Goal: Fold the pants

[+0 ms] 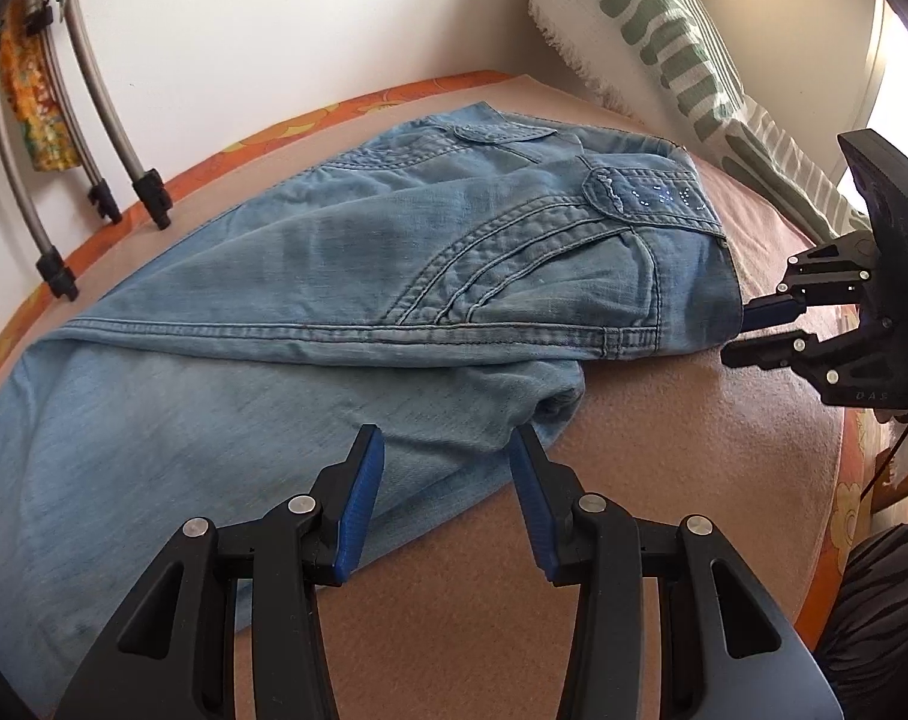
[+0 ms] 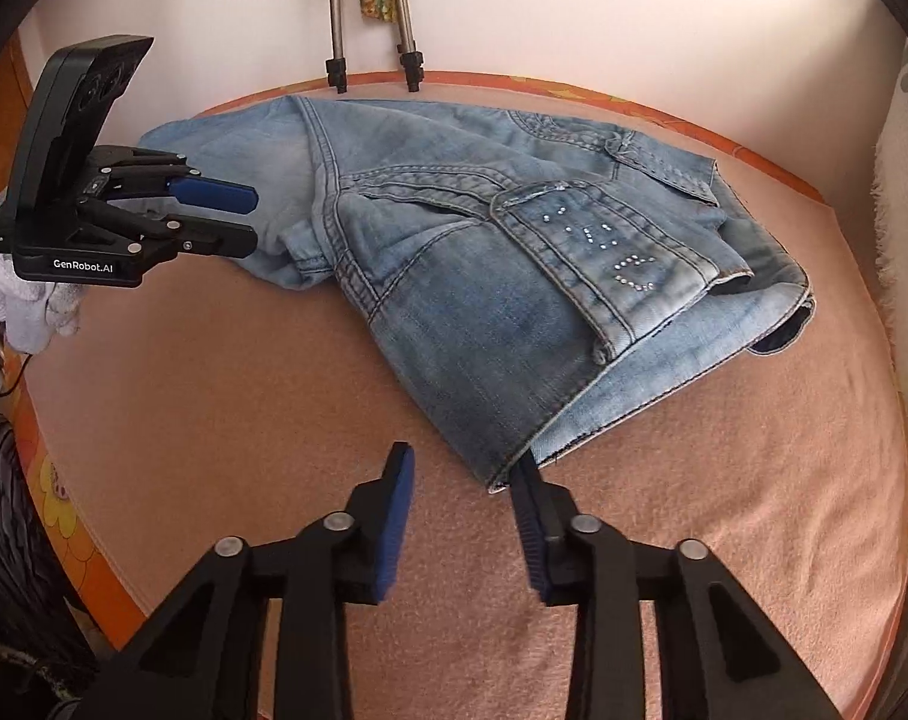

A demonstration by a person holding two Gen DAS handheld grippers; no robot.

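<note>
Light blue jeans (image 1: 346, 276) lie folded on a pink blanket, waistband and rhinestone back pocket (image 1: 664, 198) toward the pillow side. They also show in the right wrist view (image 2: 484, 252). My left gripper (image 1: 448, 450) is open and empty, its fingertips over the near edge of the lower denim layer. It also shows in the right wrist view (image 2: 253, 219). My right gripper (image 2: 463, 465) is open and empty, its right fingertip touching the near corner of the jeans. It also shows in the left wrist view (image 1: 733, 330), at the waistband end.
The pink blanket (image 2: 244, 420) covers a bed with an orange flowered edge (image 1: 172, 180). A green-and-white patterned pillow (image 1: 652, 42) leans at the head. Metal rack legs (image 1: 118, 150) stand against the white wall beyond the far edge.
</note>
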